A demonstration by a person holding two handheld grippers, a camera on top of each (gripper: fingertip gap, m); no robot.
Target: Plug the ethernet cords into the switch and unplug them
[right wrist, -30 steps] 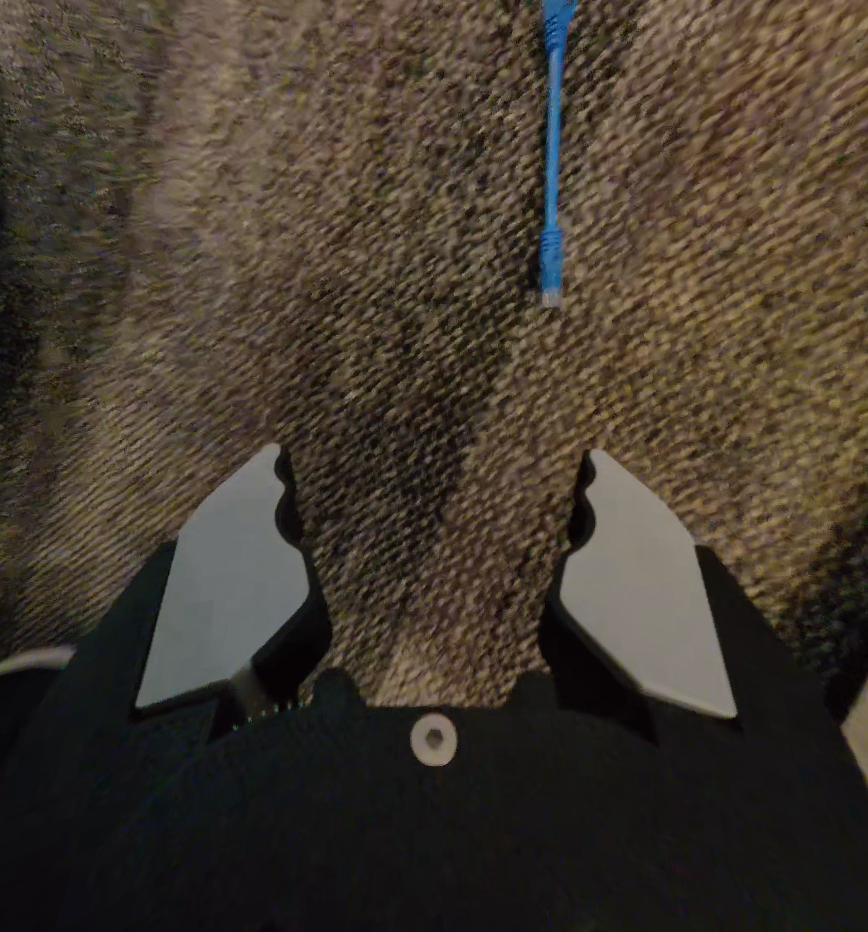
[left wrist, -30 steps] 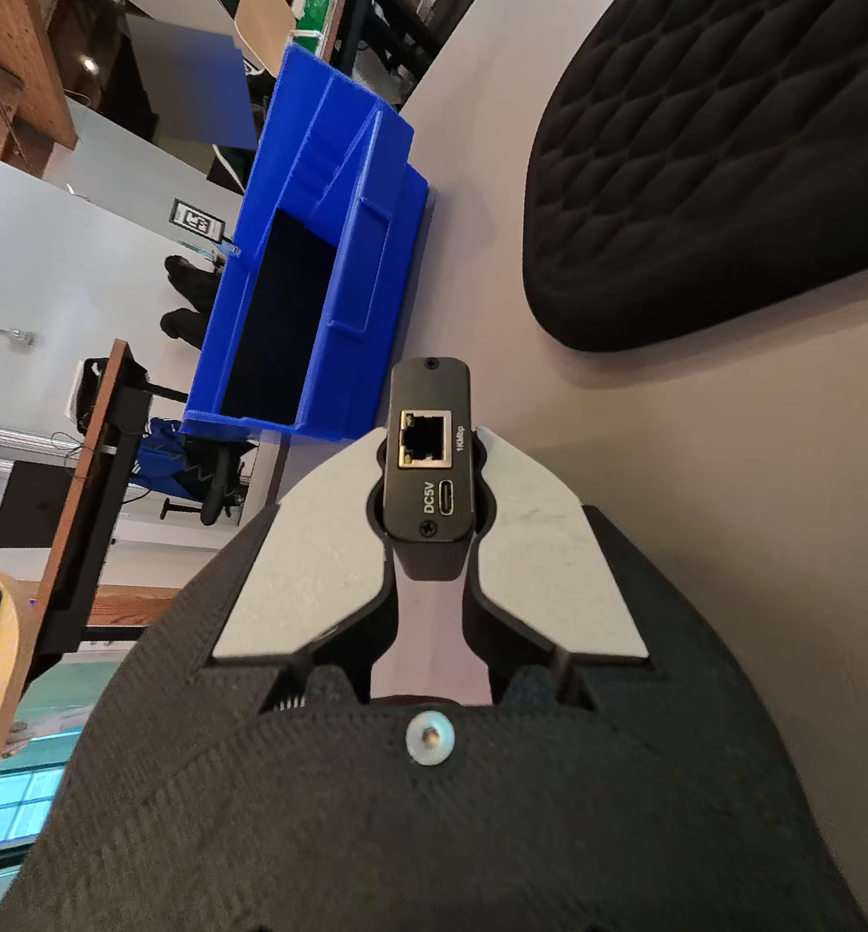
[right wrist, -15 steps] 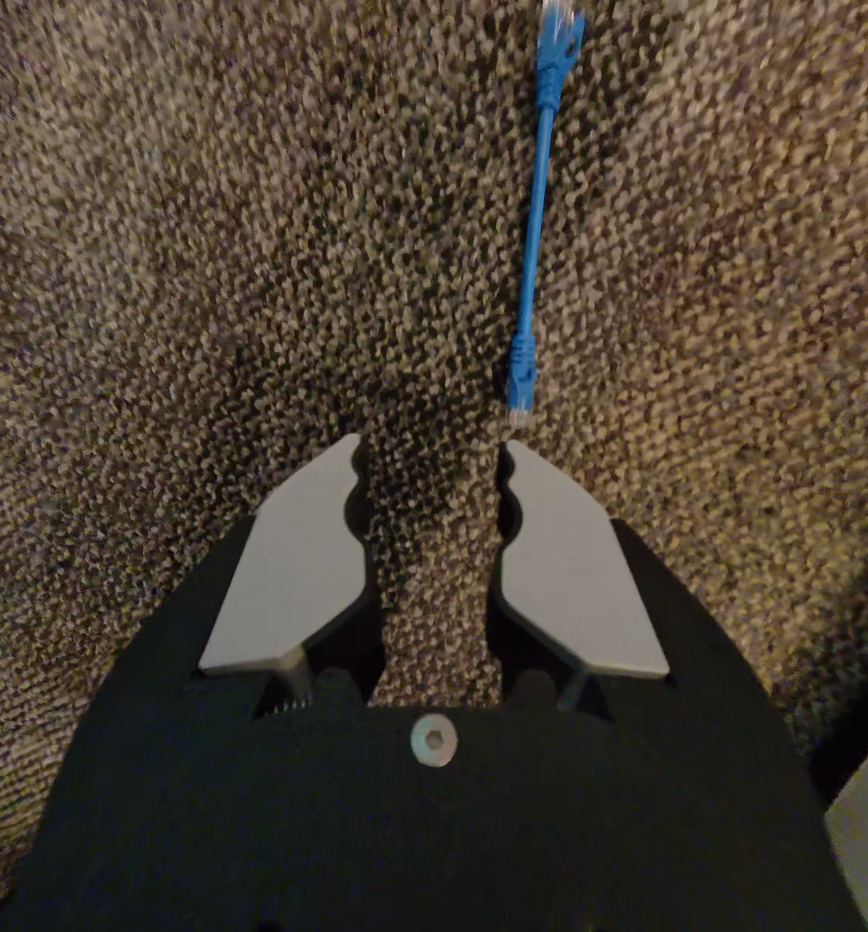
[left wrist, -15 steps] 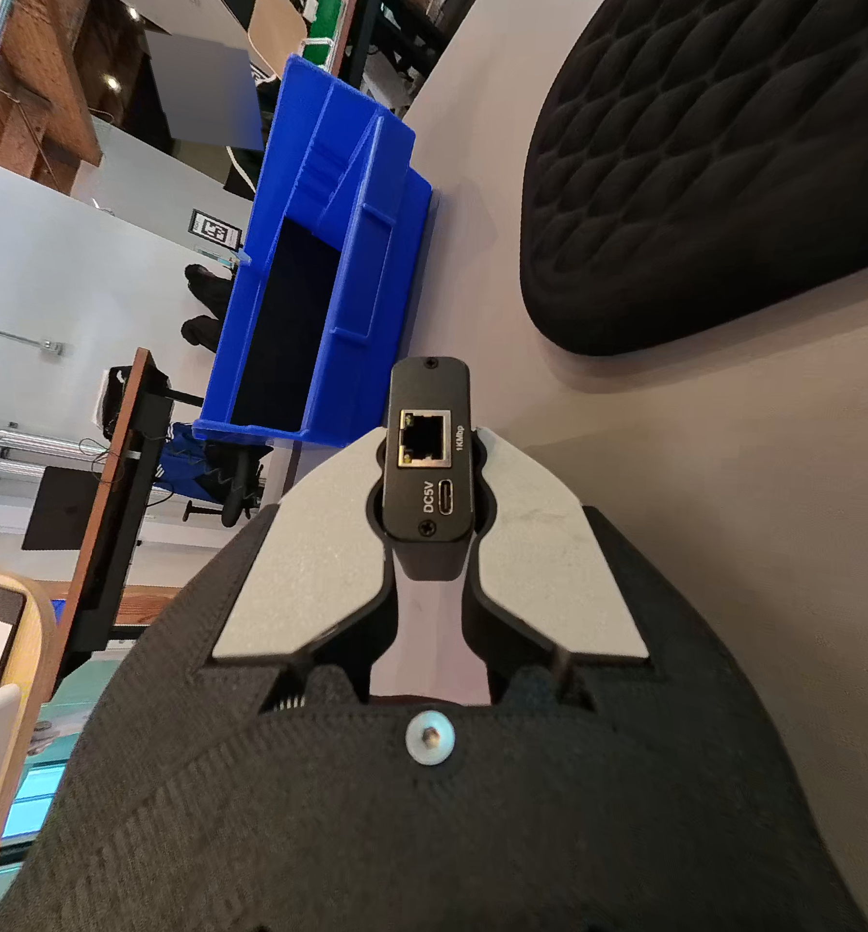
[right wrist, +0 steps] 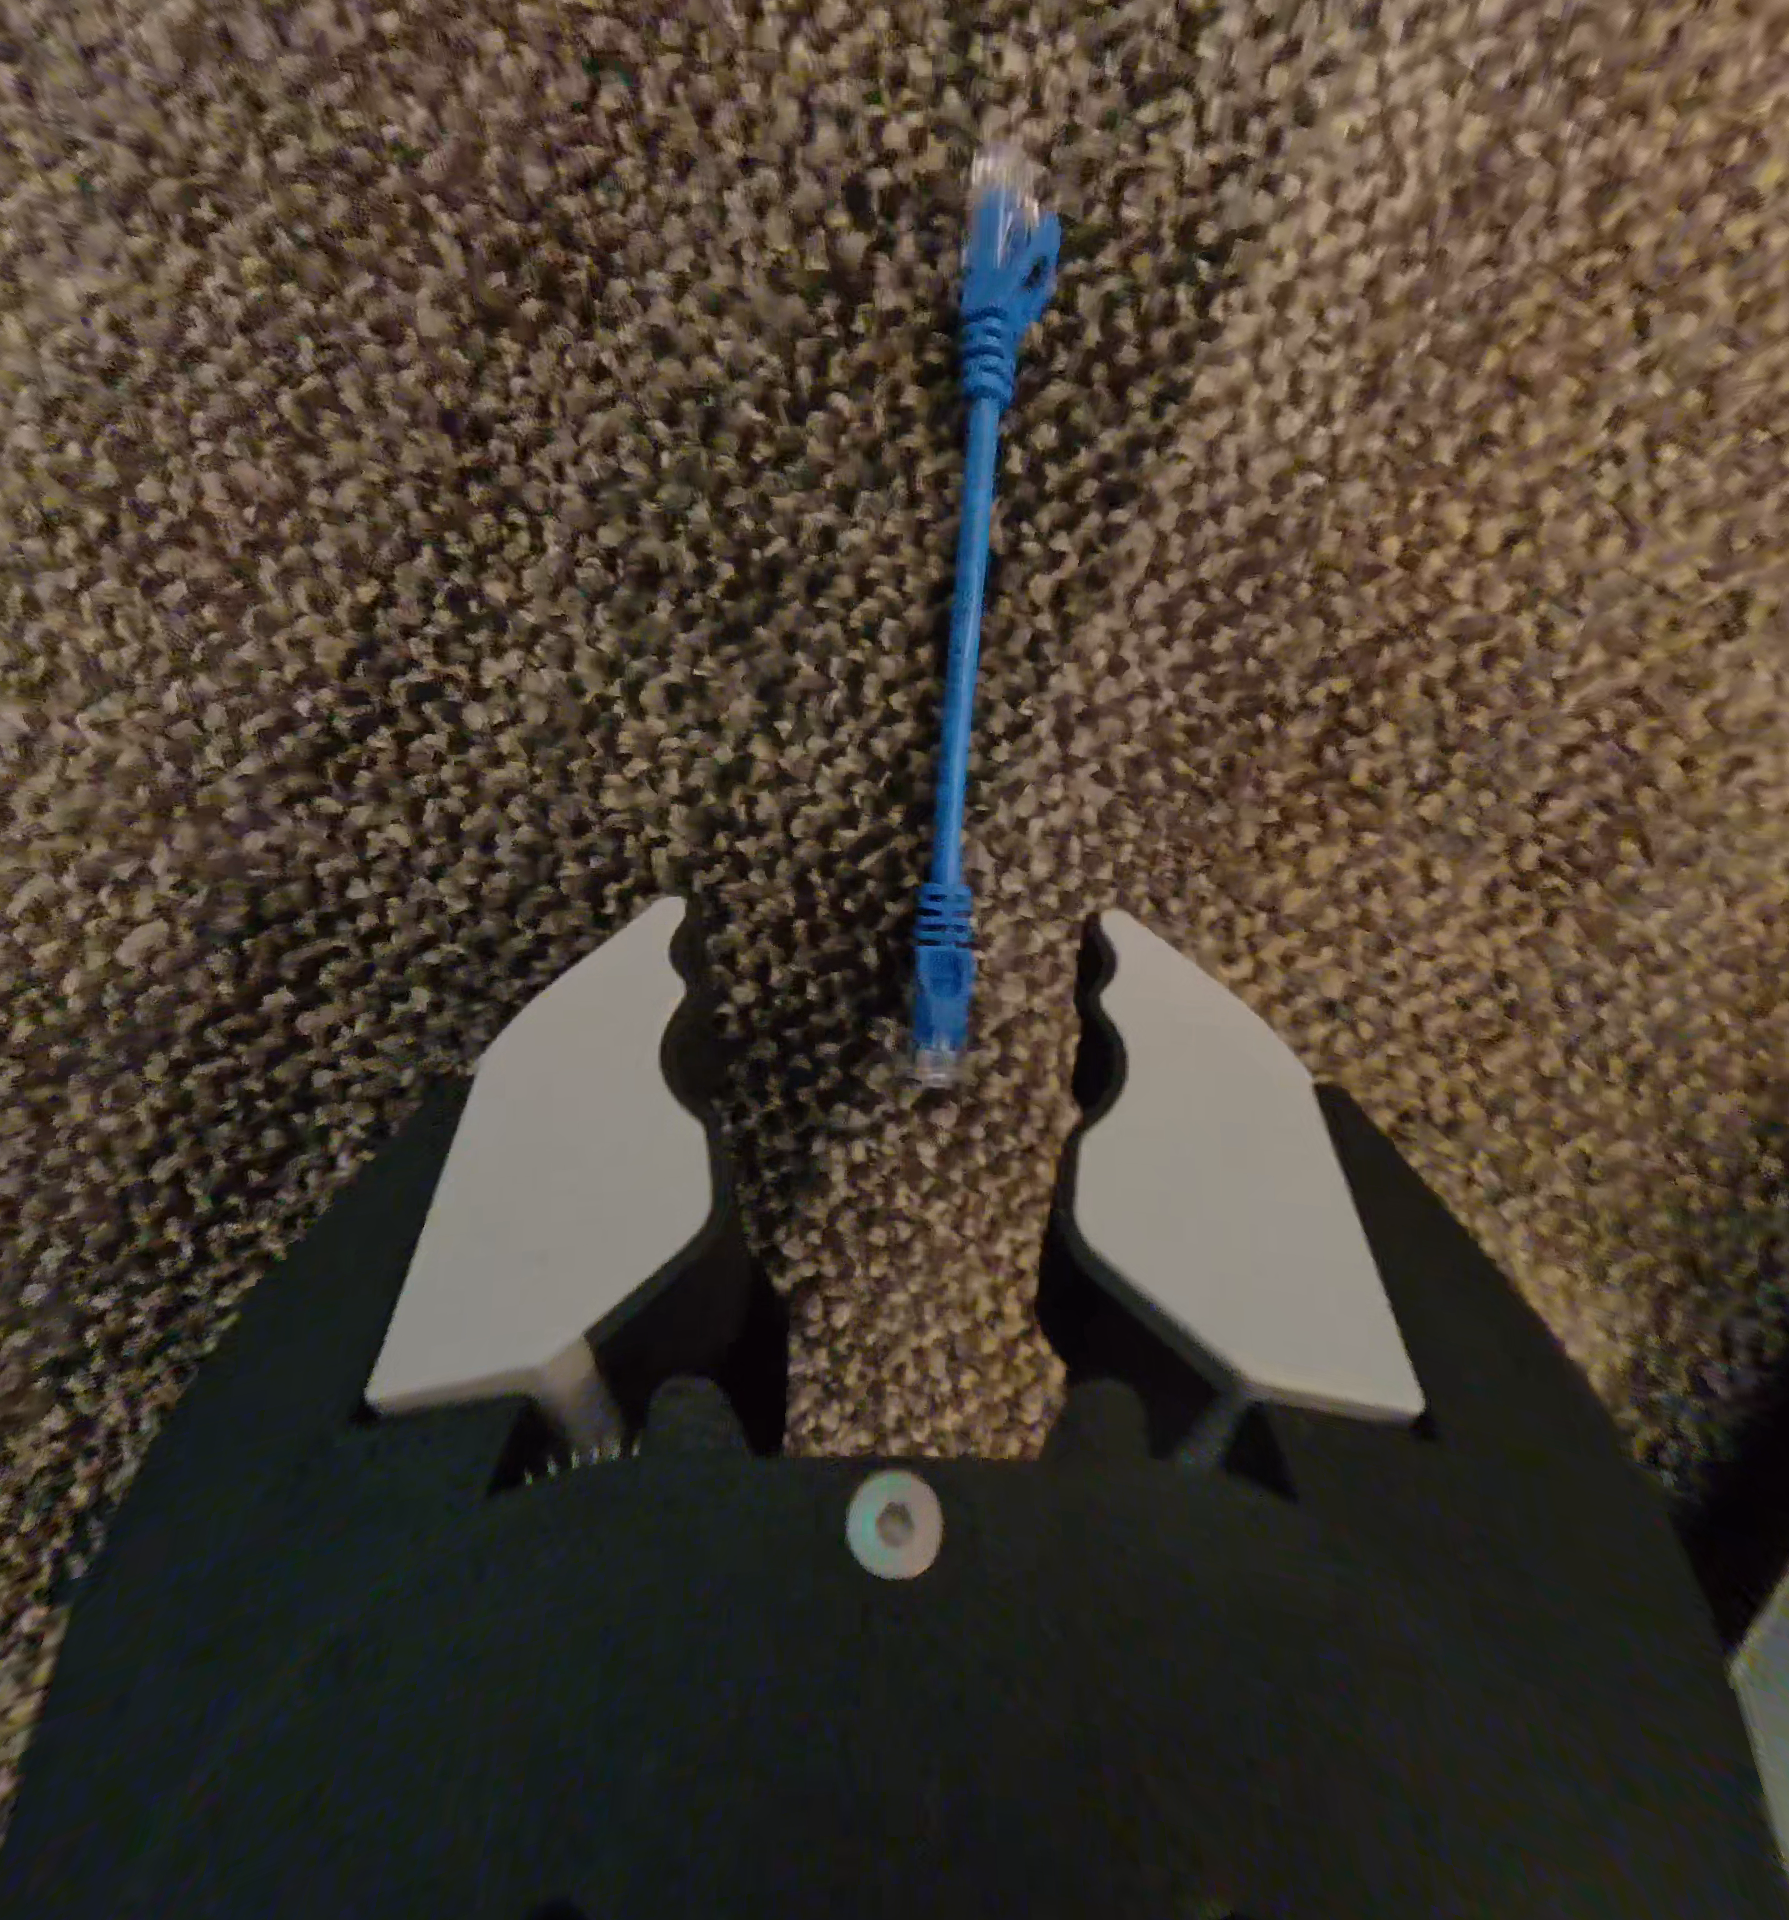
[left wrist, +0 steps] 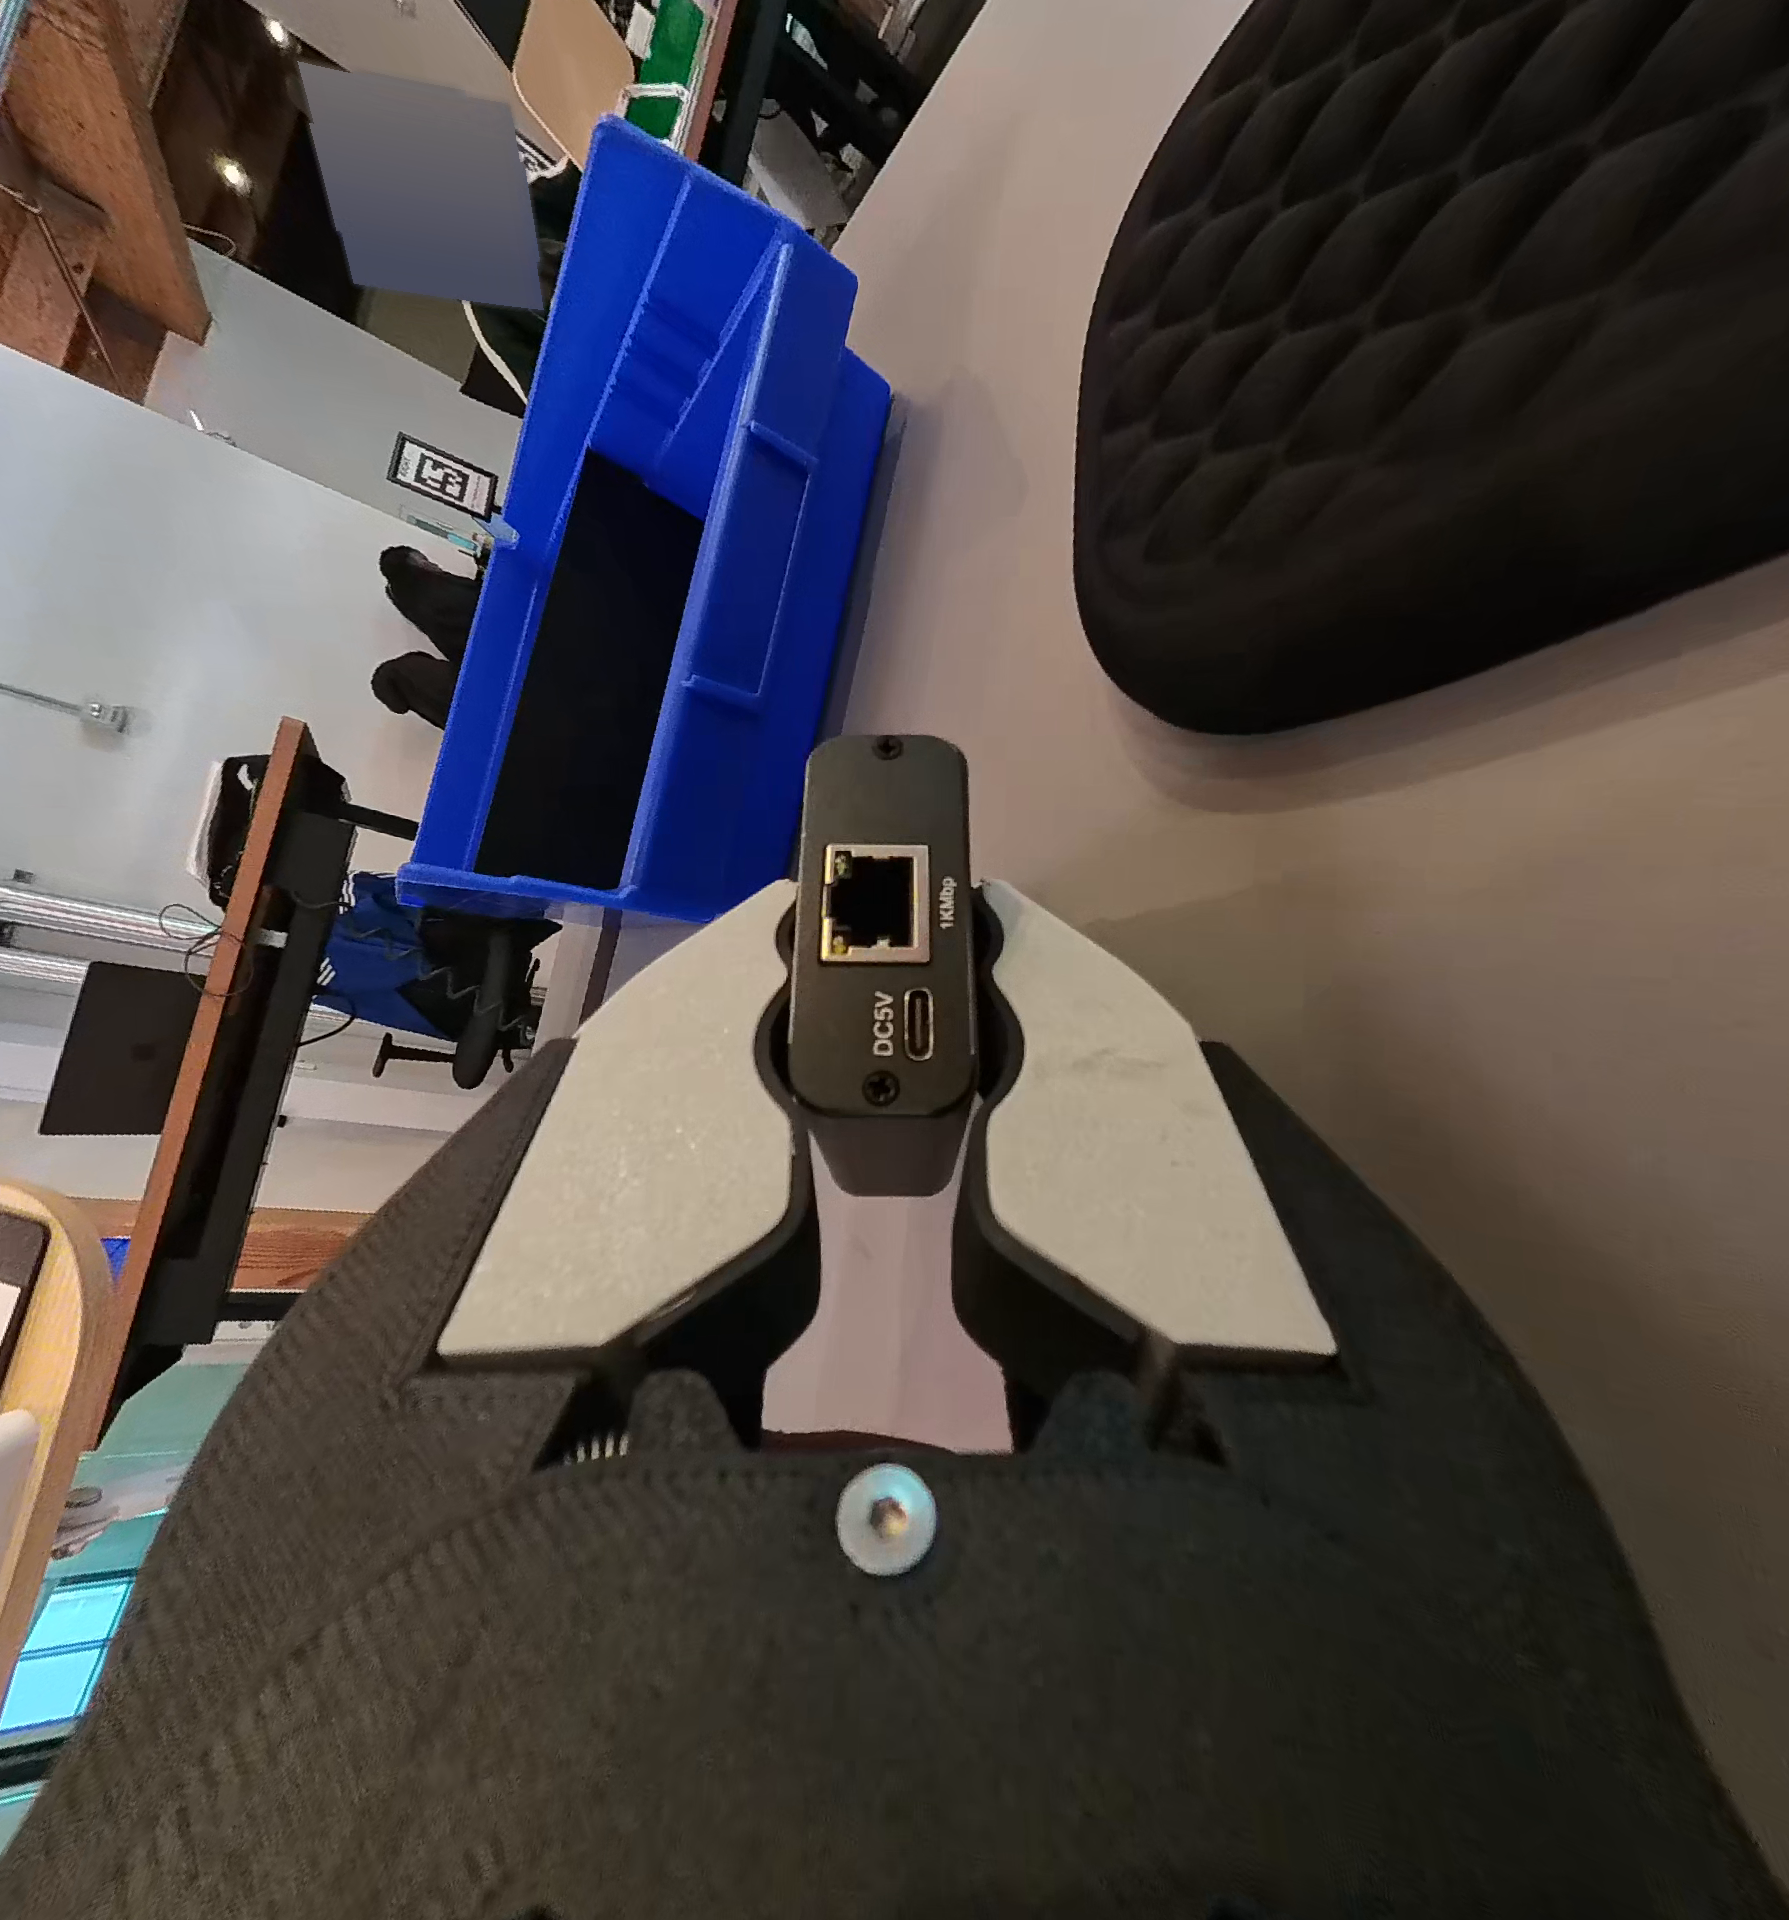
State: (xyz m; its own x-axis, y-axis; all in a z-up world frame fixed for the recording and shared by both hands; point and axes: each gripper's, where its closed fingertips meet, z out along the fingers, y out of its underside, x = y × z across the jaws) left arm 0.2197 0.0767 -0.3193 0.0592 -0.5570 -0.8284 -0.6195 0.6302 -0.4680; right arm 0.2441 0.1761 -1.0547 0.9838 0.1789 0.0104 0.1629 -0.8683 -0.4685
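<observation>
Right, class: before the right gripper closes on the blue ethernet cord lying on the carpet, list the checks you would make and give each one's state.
1. Left gripper clamps the black switch: ok.
2. Switch's ethernet port empty, facing outward: ok.
3. Right gripper open: ok.
4. Blue ethernet cord's near plug between the fingers, untouched: ok.
5. Plug's latch orientation: cannot tell.
6. Carpet around cord free of obstacles: ok.

Lighting and picture quality: left wrist view bright and sharp; right wrist view dim and soft.
Left: even daylight, soft shadow under the black cushion [left wrist: 1472,343], wide-angle bending at edges. Right: warm low light, carpet [right wrist: 350,520] grainy, blue cord [right wrist: 963,665] slightly motion-blurred.
</observation>
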